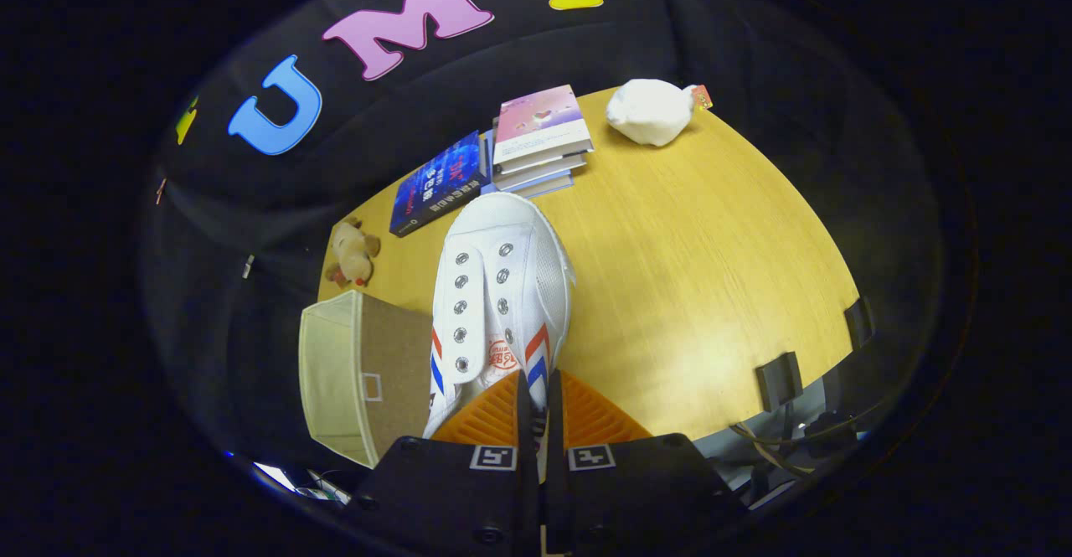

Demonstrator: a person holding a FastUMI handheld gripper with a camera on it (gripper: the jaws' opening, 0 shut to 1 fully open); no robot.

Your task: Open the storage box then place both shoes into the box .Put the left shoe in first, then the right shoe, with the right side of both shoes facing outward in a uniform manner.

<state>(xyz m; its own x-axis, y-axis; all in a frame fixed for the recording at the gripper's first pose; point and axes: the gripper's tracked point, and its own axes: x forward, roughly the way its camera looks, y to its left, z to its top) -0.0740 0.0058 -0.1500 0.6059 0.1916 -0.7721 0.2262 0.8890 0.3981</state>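
A: One white canvas shoe (501,289), metal eyelets, mesh side, striped flank: where?
B: Heel pinched in the gripper (536,402), ribbed fingers (490,419) clenched on it, toe pointing out above the wood-grain table (695,289).
A: Box?
B: Fabric storage box (364,373), boxy, open, just left of the shoe.

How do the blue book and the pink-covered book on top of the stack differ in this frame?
The blue book lies flat, directly on the table; the pink-covered book sits on a stack of other books. The blue cover is dark, the pink pale. Both lie beyond the white shoe, which the gripper holds at its heel.
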